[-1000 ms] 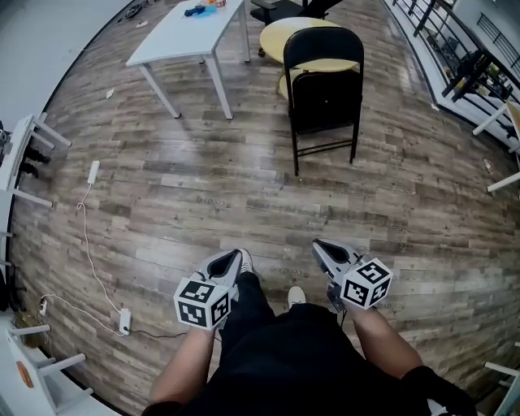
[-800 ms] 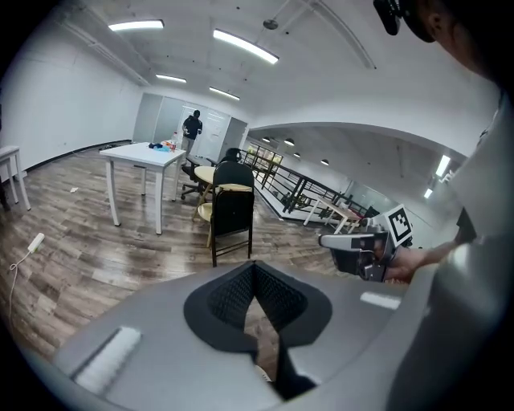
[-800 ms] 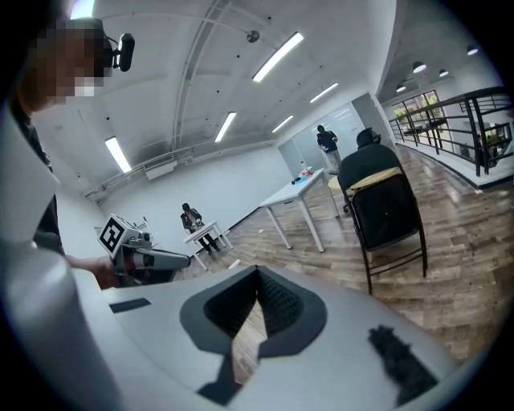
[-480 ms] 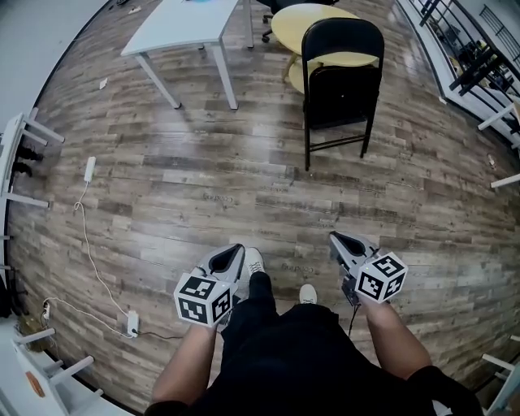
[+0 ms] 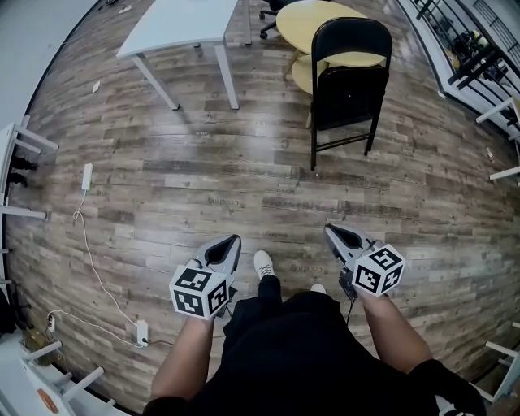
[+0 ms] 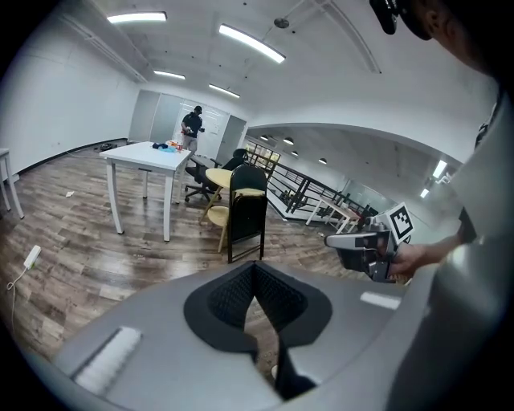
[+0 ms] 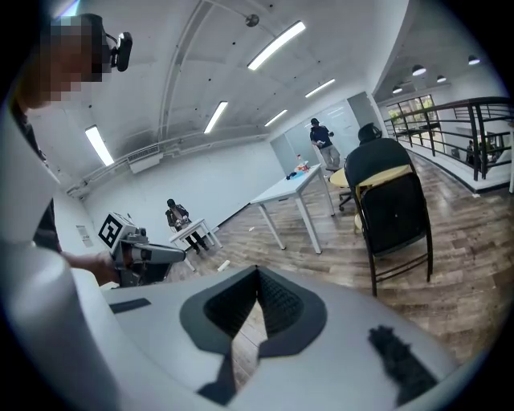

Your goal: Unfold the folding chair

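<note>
My left gripper (image 5: pixel 231 241) and right gripper (image 5: pixel 331 231) are both closed tight, holding nothing. The folding chair (image 5: pixel 349 81) stands folded, well ahead of them.

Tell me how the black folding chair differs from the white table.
The folding chair is black with a thin tube frame; the table is white with a broad flat top. The chair stands folded, seat up; the table stands on spread legs. Small things lie on the table, none on the chair. Both stand on the wood floor.
</note>
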`<action>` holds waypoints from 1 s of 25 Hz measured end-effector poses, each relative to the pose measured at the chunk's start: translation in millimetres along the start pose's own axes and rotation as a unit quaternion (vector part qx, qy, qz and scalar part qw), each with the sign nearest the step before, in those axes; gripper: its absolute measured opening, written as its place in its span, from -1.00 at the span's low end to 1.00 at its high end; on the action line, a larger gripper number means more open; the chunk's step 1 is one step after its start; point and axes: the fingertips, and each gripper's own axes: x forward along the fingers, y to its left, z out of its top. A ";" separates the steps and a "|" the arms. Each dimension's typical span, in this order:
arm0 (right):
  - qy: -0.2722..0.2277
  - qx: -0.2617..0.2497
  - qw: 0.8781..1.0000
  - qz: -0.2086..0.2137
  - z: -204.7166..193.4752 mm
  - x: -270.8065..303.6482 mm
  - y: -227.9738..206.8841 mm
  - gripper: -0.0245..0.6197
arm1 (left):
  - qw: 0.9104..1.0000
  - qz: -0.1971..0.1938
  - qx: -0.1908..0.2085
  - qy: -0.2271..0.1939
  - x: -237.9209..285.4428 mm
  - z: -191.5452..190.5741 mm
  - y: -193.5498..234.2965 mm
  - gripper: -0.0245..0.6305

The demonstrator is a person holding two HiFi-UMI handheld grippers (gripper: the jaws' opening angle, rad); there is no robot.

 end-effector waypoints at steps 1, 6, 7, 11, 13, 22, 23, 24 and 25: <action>-0.003 0.000 1.000 -0.003 3.6 3.8 1.8 -0.94 | 1.000 -0.003 0.001 0.000 -0.9 2.8 4.9 -0.90; -0.024 -0.005 1.000 -0.017 28.2 13.2 9.7 -0.94 | 1.000 -0.011 0.014 -0.002 -5.4 18.0 23.9 -0.90; -0.028 -0.007 0.999 -0.019 32.8 14.6 11.2 -0.94 | 1.000 -0.013 0.015 -0.003 -5.6 21.3 26.6 -0.90; -0.041 -0.013 0.999 -0.023 46.0 17.9 18.0 -0.94 | 0.999 -0.024 0.023 -0.005 -2.9 30.2 29.8 -0.90; -0.048 -0.014 0.998 -0.026 52.5 16.8 20.2 -0.94 | 0.999 -0.031 0.030 -0.001 -0.1 32.6 28.1 -0.90; -0.060 -0.008 0.997 -0.043 60.6 12.3 9.2 -0.94 | 0.998 -0.044 0.048 -0.003 11.1 50.8 25.2 -0.90; -0.060 -0.008 0.997 -0.043 61.2 14.2 7.1 -0.94 | 0.998 -0.043 0.048 -0.004 12.7 52.6 27.0 -0.90; -0.059 -0.008 0.997 -0.042 62.3 16.6 4.9 -0.94 | 0.998 -0.041 0.047 -0.004 14.6 54.2 29.0 -0.90; -0.059 -0.009 0.997 -0.040 63.7 19.0 2.7 -0.94 | 0.998 -0.039 0.047 -0.004 16.9 55.4 31.0 -0.90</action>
